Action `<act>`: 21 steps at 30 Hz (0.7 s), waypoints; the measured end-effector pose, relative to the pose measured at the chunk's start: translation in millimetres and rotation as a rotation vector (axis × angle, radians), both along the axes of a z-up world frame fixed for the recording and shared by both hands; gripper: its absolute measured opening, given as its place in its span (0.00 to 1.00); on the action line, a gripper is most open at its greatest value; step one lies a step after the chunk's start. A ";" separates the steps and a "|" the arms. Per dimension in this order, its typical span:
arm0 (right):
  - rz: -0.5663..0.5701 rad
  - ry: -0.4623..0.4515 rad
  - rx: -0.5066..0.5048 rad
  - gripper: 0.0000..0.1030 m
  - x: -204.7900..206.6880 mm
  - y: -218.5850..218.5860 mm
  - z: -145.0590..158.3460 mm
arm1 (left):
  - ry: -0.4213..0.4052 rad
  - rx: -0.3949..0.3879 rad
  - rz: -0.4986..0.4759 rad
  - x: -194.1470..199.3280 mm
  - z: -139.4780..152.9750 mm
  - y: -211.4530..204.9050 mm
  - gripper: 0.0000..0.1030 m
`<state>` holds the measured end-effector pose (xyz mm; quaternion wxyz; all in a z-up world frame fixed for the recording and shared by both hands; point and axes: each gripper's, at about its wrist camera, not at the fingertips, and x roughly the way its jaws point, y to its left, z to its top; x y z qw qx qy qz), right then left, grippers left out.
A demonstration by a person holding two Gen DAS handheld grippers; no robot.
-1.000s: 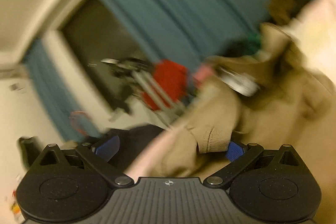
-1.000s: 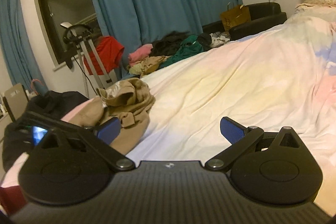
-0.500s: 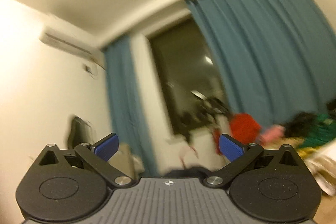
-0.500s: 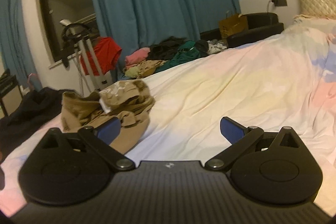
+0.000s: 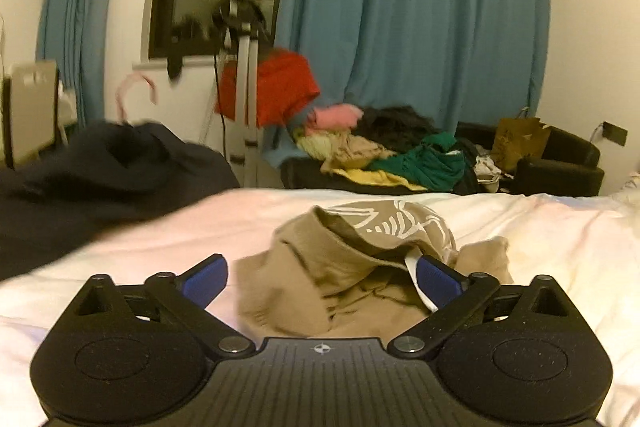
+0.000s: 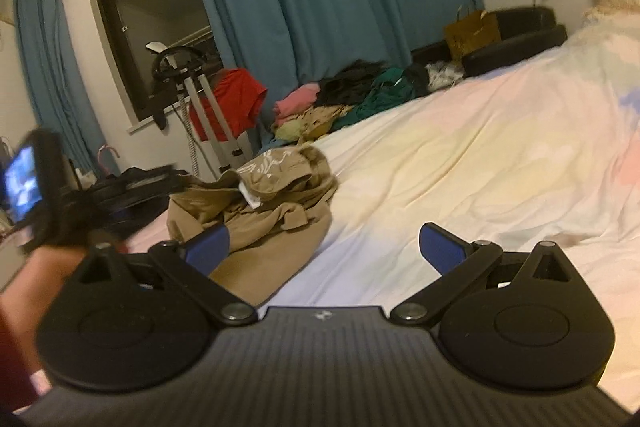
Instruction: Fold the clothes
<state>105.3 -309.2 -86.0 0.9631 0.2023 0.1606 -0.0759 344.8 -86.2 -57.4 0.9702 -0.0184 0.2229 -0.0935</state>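
A crumpled tan garment (image 5: 352, 267) with a white print lies in a heap on the pale bed sheet (image 5: 560, 239). My left gripper (image 5: 320, 279) is open and empty, just in front of the heap, with the cloth showing between its blue pads. In the right wrist view the same tan garment (image 6: 264, 211) lies ahead to the left. My right gripper (image 6: 324, 247) is open and empty above the sheet (image 6: 460, 167), right of the heap. The left gripper's back (image 6: 32, 183) shows blurred at the far left.
A dark garment (image 5: 92, 179) lies on the bed's left side. A pile of mixed clothes (image 5: 392, 151) sits beyond the bed's far edge. A red shirt (image 5: 276, 91) hangs on an exercise machine by the window. A black armchair (image 5: 556, 163) stands at the right.
My left gripper let go of the tan garment, swung up toward the ceiling, then came back down facing the heap. The garment dropped into a heap on the bed. My right gripper stayed open.
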 end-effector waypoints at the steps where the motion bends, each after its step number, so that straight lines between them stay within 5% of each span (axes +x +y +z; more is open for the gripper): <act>1: 0.010 0.006 0.009 1.00 4.4 -0.2 -3.6 | 0.014 -0.022 0.003 12.2 -3.4 -3.3 0.97; 3: 0.044 0.020 -0.001 1.00 13.2 3.1 -12.0 | 0.057 -0.078 0.015 41.1 -21.1 -10.3 0.91; 5: 0.076 0.039 -0.015 1.00 22.4 6.1 -20.5 | 0.099 -0.136 0.040 67.1 -34.6 -9.0 0.74; 7: 0.092 0.046 -0.014 1.00 30.8 7.2 -27.5 | 0.137 -0.203 0.078 85.3 -44.4 -0.3 0.28; 9: 0.097 0.039 -0.001 1.00 37.2 5.7 -33.1 | 0.155 -0.282 0.115 92.7 -47.6 14.6 0.13; 12: 0.073 0.022 0.012 1.00 40.1 2.2 -36.1 | 0.087 -0.384 0.105 71.5 -42.2 34.5 0.10; 21: 0.024 -0.088 -0.055 1.00 15.5 8.4 -19.1 | -0.080 -0.270 -0.009 -82.3 13.4 74.4 0.09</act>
